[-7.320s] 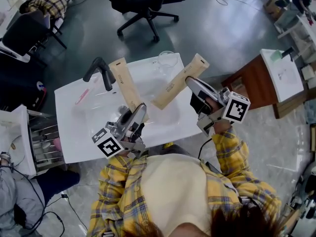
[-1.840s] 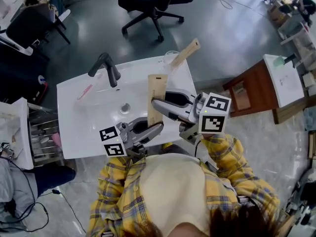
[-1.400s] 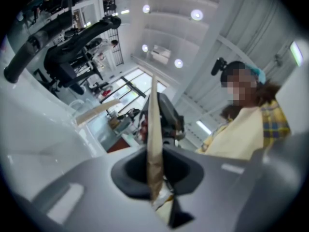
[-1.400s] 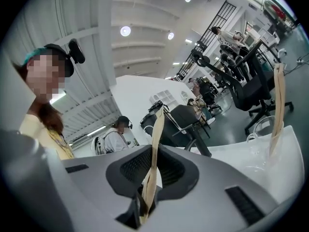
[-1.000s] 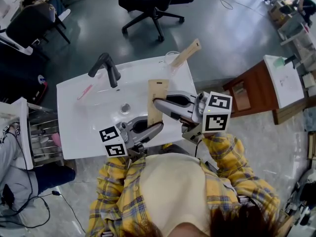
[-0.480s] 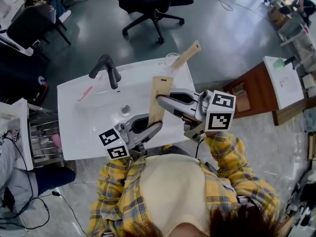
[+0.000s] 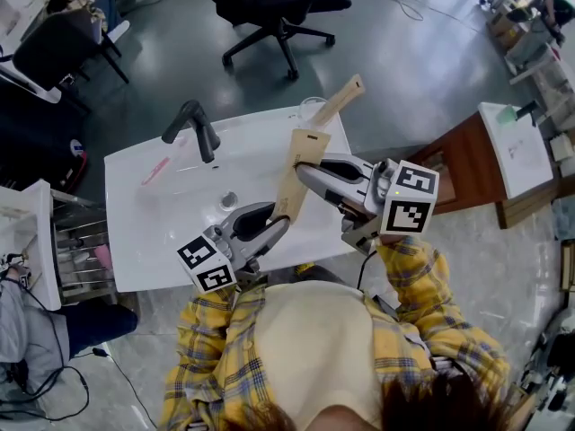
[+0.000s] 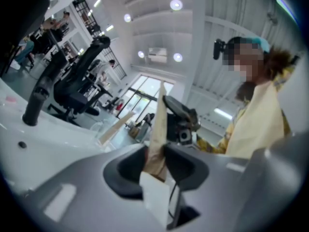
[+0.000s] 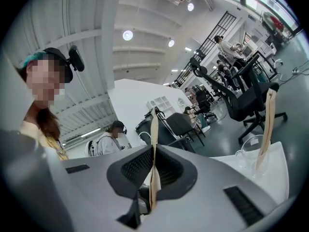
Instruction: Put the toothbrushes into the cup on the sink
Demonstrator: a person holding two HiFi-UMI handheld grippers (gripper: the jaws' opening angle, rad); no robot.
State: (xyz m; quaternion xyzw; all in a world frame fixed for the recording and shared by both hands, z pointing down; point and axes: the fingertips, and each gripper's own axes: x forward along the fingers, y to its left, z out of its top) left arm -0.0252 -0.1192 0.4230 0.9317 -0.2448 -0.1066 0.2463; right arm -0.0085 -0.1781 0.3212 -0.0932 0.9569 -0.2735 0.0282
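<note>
Box point(image 7: 295, 189): light, stiff, probably crushable; grip flat faces near top.
Right gripper point(image 7: 305, 168): jaws clamped on box.
Left gripper point(image 7: 284, 224): jaws opening, box between.

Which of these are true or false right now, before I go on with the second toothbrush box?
1. One toothbrush box stands in the cup. True.
2. The right claw is shut on the second box. True.
3. The left claw has nothing between its jaws. False: the second box's lower end is there, and the jaws are opening.
4. The pink toothbrush is in the cup. False: it lies on the sink, beside the faucet.
</note>
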